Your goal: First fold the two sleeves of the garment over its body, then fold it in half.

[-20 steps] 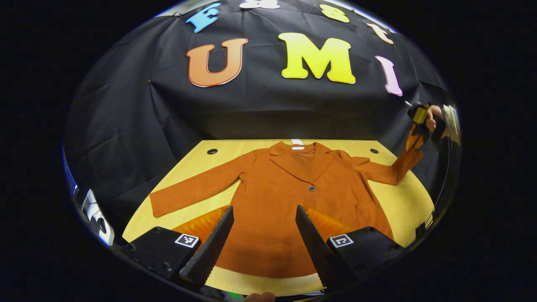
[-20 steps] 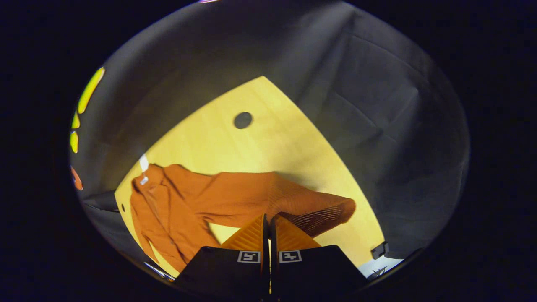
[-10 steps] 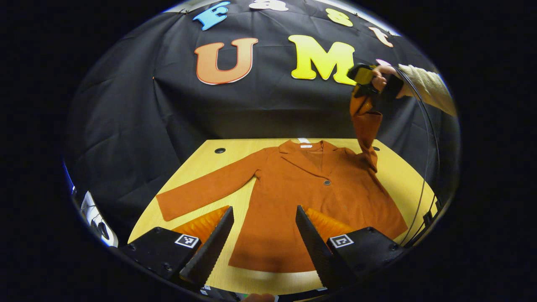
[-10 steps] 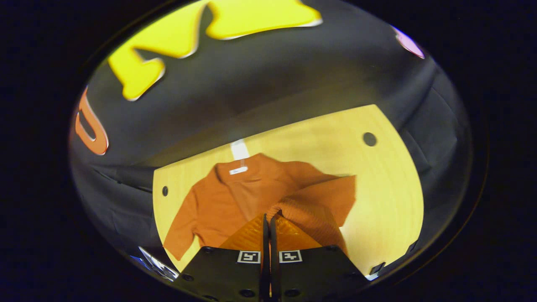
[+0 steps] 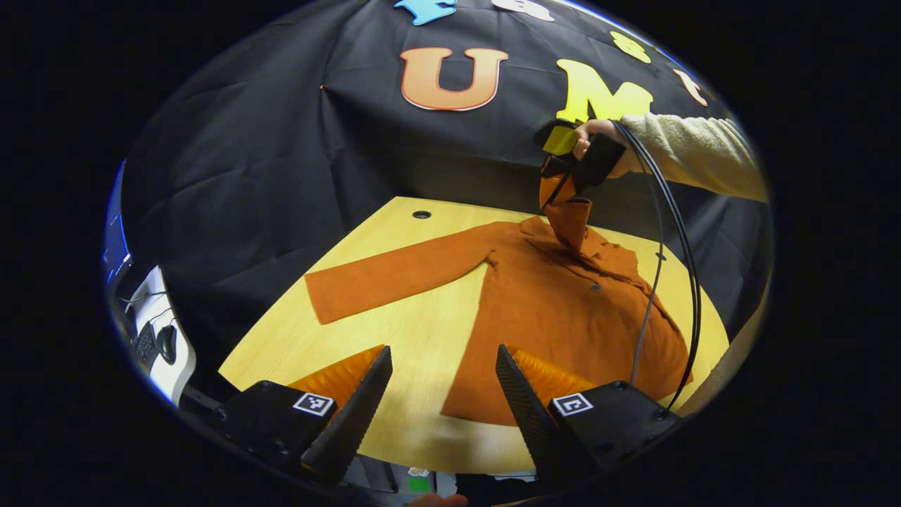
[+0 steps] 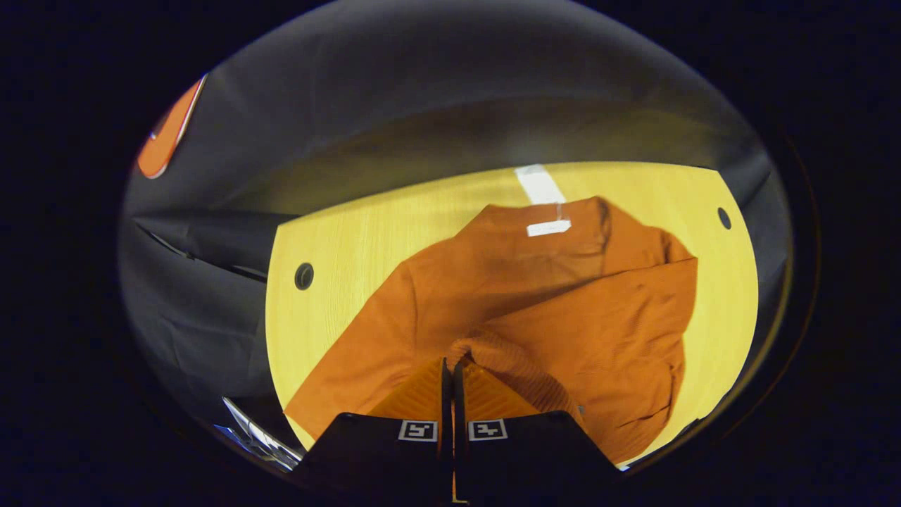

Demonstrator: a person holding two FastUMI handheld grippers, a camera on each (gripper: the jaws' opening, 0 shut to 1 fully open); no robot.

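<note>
An orange jacket (image 5: 563, 317) lies face up on the wooden table (image 5: 415, 331), its left sleeve (image 5: 394, 274) stretched flat out to the side. A hand holds my right gripper (image 5: 563, 158) above the collar, and the other sleeve's cuff (image 5: 569, 218) hangs from it over the jacket's chest. In the right gripper view that gripper (image 6: 450, 363) is shut on the ribbed cuff (image 6: 500, 355), with the jacket body (image 6: 563, 289) and its collar label (image 6: 549, 227) below. My left gripper (image 5: 443, 350) hovers open near the table's front edge, left of the hem, holding nothing.
A black cable (image 5: 658, 267) runs from the right gripper down across the jacket's right side. Round holes sit in the table's far corners (image 5: 421, 215) (image 6: 304, 276). A white surface with a computer mouse (image 5: 165, 343) lies off the table's left edge.
The right gripper has carried the sleeve cuff up from the table's right side and inward over the jacket's chest. The left gripper has swung left, still open.
</note>
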